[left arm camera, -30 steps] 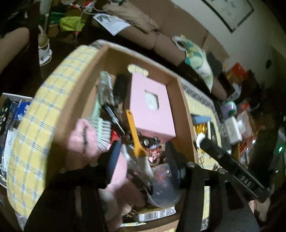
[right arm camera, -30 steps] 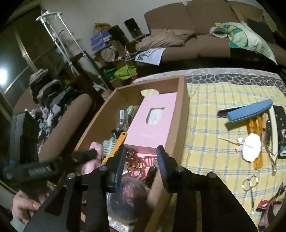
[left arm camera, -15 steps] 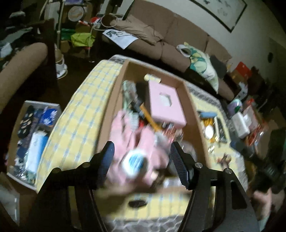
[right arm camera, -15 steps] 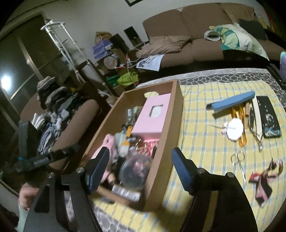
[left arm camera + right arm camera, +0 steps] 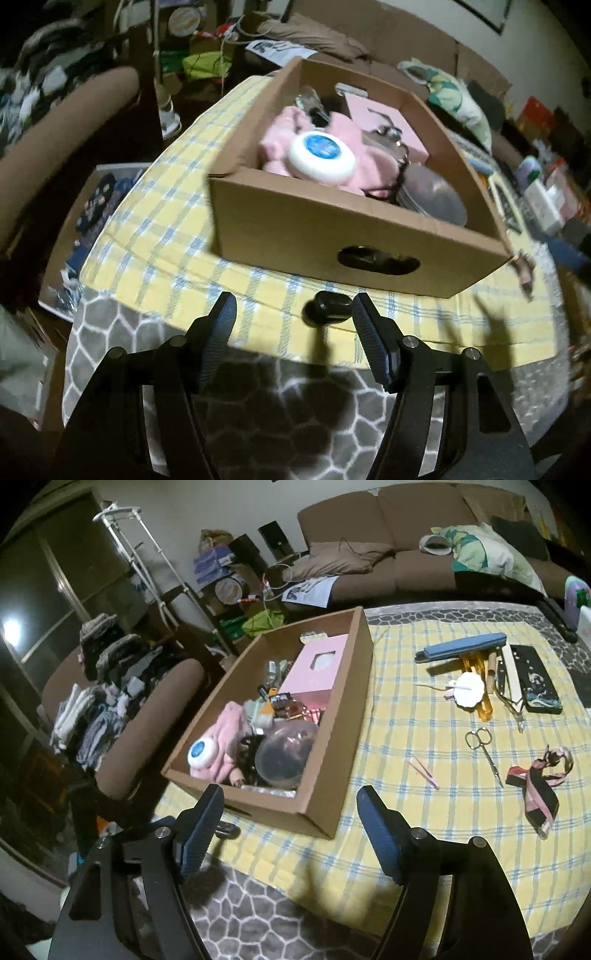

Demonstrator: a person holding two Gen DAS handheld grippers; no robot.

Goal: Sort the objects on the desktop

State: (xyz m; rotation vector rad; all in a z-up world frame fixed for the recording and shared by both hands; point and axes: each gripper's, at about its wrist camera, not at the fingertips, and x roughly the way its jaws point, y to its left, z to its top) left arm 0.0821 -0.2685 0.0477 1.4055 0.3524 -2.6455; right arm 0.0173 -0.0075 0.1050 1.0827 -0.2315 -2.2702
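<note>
Roughly halfway, judging by what lies where. Left wrist view: left gripper point(image 5: 291, 317) spread wide, nothing between its fingers, hanging over the near table edge in front of the cardboard box point(image 5: 332, 236). Box already loaded: white round tin with blue label point(image 5: 322, 157) on top of a pink plush point(image 5: 347, 136), pink carton point(image 5: 384, 122) behind, clear dome point(image 5: 432, 192) at the right. One small black object point(image 5: 327, 308) sits on the yellow checked cloth point(image 5: 155, 229) just outside the box's near wall, between the fingers' line of sight, not packed.

Right wrist view: right gripper point(image 5: 291, 827) also released and empty, near the box's front corner. Left to sort, all loose on the cloth to the right of the box: blue case point(image 5: 461, 648), white scalloped dish point(image 5: 468, 688), orange item point(image 5: 484, 710) under it, black patterned case point(image 5: 537, 686), small scissors point(image 5: 485, 749), pink tweezers point(image 5: 424, 771), pink-black ribbon point(image 5: 535, 782). Some thin tools beside the black case are too small to name.
</note>
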